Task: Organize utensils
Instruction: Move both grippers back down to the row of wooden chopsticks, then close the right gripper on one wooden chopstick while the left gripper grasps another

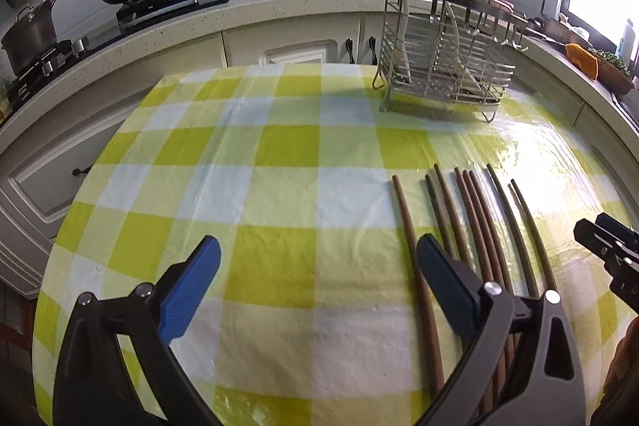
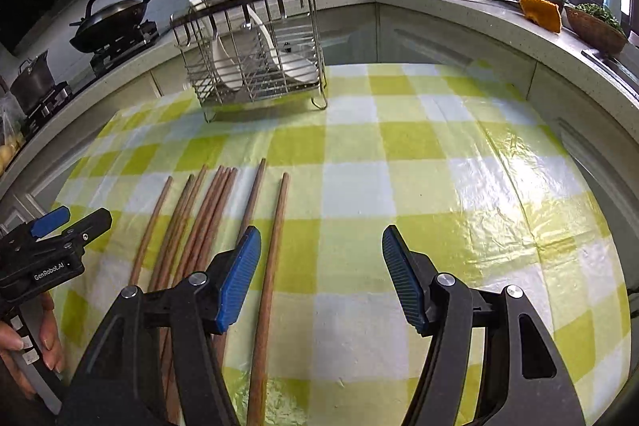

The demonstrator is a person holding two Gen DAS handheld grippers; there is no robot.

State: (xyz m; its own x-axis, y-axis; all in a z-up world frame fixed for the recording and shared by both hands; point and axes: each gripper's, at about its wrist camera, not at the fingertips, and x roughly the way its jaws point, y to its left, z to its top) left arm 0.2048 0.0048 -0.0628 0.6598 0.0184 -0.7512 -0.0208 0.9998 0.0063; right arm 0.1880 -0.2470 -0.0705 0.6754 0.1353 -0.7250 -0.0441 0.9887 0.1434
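Where the chopsticks (image 2: 207, 226) run toward the near edge of the surface (image 2: 399, 186), our own fingers cover their lower ends, so we cannot count them surely; we make out about eight, lying side by side and fanning slightly. Their near tips are cut off by the frame in both views. In the rack (image 2: 255, 66) near the far edge we see white spoons (image 2: 227, 66) leaning, though the wires blur what else it holds. Our left gripper (image 1: 315, 278) has its fingers spread wide and holds nothing; its right finger (image 1: 443, 278) hangs over the leftmost sticks, and we cannot tell whether it touches them. Our right gripper (image 2: 321, 274) stands partly open and empty, one stick lying between its fingers, the left finger (image 2: 239, 274) over the sticks beside it.
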